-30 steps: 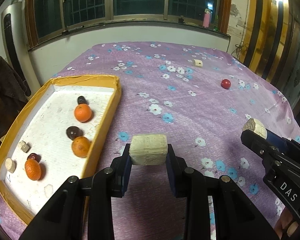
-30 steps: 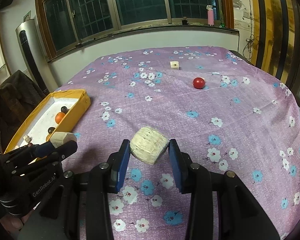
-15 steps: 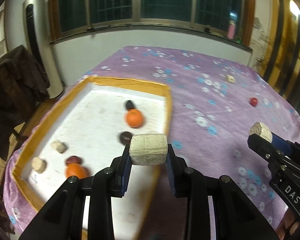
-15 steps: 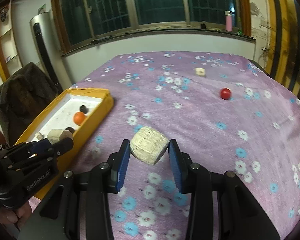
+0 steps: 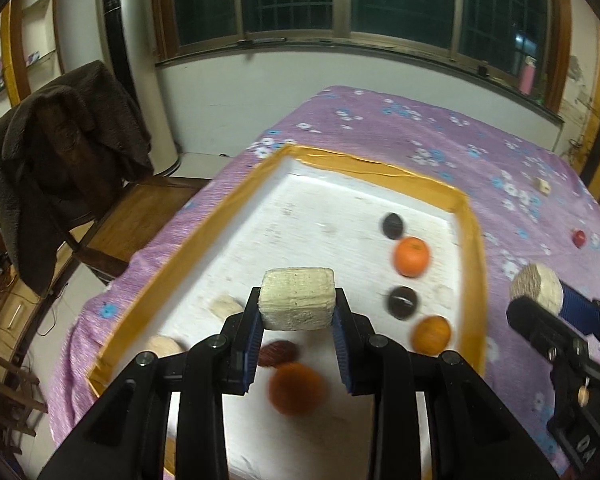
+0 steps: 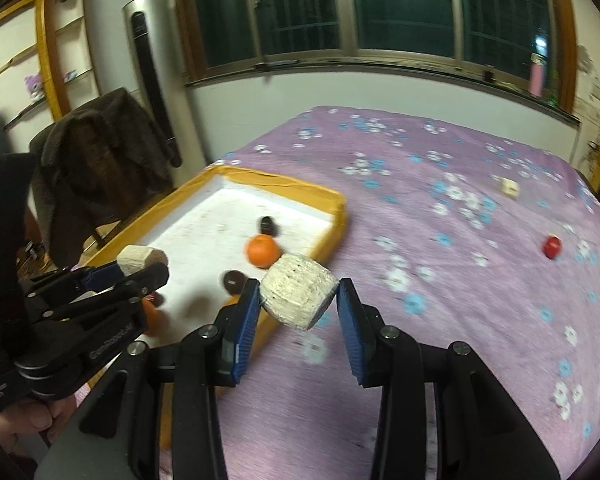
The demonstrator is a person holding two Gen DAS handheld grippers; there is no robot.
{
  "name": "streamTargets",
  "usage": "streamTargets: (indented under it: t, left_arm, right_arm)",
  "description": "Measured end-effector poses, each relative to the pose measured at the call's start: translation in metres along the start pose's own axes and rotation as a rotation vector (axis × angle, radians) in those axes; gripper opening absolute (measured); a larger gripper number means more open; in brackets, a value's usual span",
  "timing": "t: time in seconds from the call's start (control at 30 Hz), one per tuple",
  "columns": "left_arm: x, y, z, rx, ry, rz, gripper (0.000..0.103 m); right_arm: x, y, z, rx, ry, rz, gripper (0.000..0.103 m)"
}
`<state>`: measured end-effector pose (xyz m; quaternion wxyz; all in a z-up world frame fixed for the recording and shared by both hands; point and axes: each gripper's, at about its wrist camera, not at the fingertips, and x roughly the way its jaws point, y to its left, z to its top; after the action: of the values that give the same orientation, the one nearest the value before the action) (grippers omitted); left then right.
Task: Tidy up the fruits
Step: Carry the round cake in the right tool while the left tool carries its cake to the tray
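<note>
My left gripper (image 5: 298, 312) is shut on a pale cork-like block (image 5: 298, 298) and holds it above the yellow-rimmed white tray (image 5: 364, 166). The tray holds oranges (image 5: 411, 257), dark round fruits (image 5: 401, 301), a reddish date (image 5: 278, 353) and pale cork pieces (image 5: 225, 305). My right gripper (image 6: 299, 304) is shut on a second pale block (image 6: 299, 296), above the cloth just right of the tray's corner (image 6: 338, 216). It also shows at the right of the left wrist view (image 5: 536, 288). A red fruit (image 6: 552, 246) and a small pale cube (image 6: 509, 189) lie on the cloth.
The table has a purple flowered cloth (image 6: 460, 280). A chair with a dark coat (image 5: 60, 148) stands left of the table, beside a tall silver appliance (image 5: 120, 60). A window and sill with a pink bottle (image 6: 537, 76) run along the back wall.
Both grippers have swung left with their blocks. The left one went from beside the tray to over it. The right one has come up to the tray's right corner.
</note>
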<state>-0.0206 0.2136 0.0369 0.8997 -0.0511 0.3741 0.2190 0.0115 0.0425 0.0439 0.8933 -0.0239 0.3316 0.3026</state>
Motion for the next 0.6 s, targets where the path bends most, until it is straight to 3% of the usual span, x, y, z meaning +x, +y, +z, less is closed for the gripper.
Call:
streamTargets:
  t: [0.27, 0.6]
  left_arm:
    - [0.023, 0.025, 0.012, -0.038, 0.033, 0.04, 0.031]
    - [0.029, 0.034, 0.007, -0.024, 0.063, 0.03, 0.031]
  right_arm:
    - [0.029, 0.031, 0.007, -0.046, 0.041, 0.044, 0.041]
    - [0.055, 0.042, 0.021, -0.081, 0.062, 0.051, 0.041]
